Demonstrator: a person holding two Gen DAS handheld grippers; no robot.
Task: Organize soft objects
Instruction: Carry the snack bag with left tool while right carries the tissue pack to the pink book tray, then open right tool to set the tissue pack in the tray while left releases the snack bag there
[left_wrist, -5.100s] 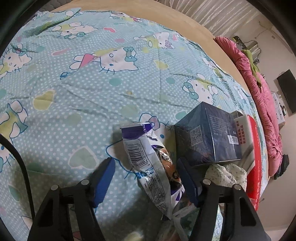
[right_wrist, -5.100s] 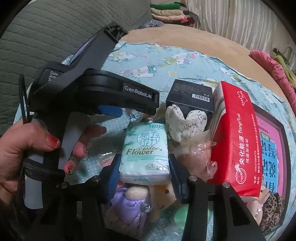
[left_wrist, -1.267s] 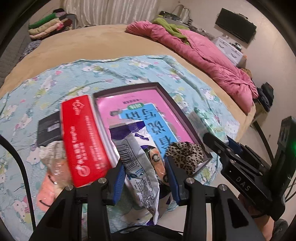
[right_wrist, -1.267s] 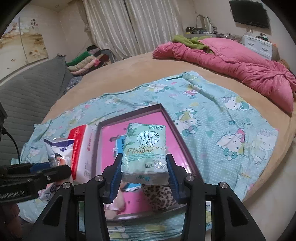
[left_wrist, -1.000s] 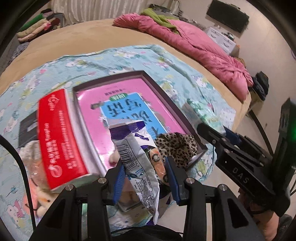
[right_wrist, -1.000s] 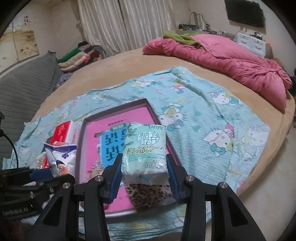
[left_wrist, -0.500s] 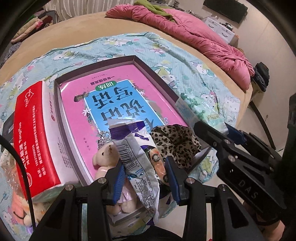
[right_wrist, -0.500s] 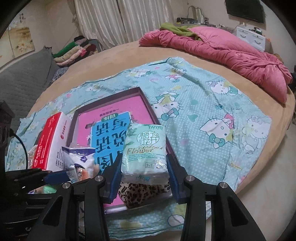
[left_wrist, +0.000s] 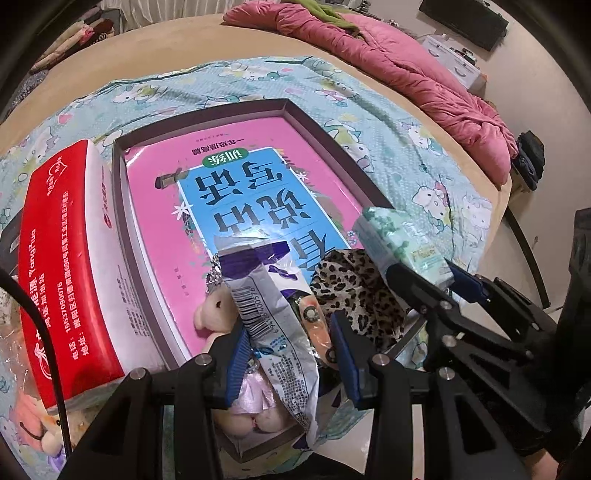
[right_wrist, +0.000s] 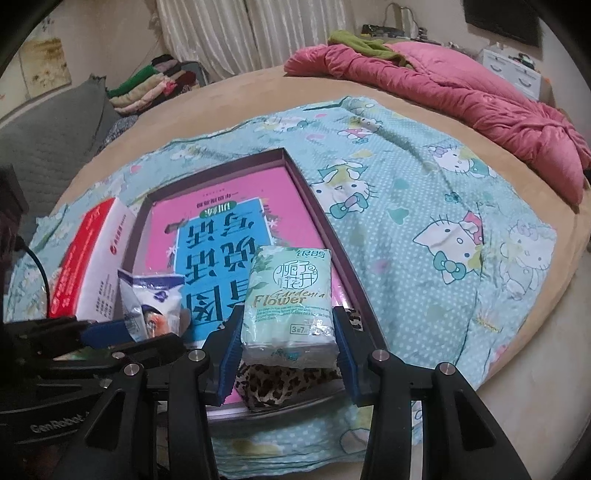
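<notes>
Tissue pack (right_wrist: 290, 302), pale green with "Gardenia Flower" print, sits low centre of the right wrist frame, clamped upright between the blue pads of the right gripper (right_wrist: 288, 345); jaws partly closed, pressing both sides of the pack; same pack shows at right of the left wrist frame (left_wrist: 400, 243), poking out past the black finger of that gripper (left_wrist: 424, 280).
Snack bag (left_wrist: 275, 317), white and purple with a barcode, is pinched between the blue pads of the left gripper (left_wrist: 290, 352) at lower centre of the left wrist frame; jaws narrowed onto the bag; its crumpled top points up-frame; the bag also appears at lower left of the right wrist frame (right_wrist: 151, 306).
Tray (left_wrist: 119, 206), dark-rimmed, fills mid-frame in both views; a pink and blue book cover (left_wrist: 236, 192) lies flat in it; leopard-print cloth (left_wrist: 358, 291) sits at the tray's near right corner, just below the tissue pack; small plush bear (left_wrist: 214, 308) lies in the tray just left of the snack bag.
Red tissue box (left_wrist: 62, 258) stands against the tray's left wall, left of frame.
Cartoon-cat blanket (right_wrist: 443, 206) under everything; pink quilt (right_wrist: 461, 92) upper right, well apart from the tray.
</notes>
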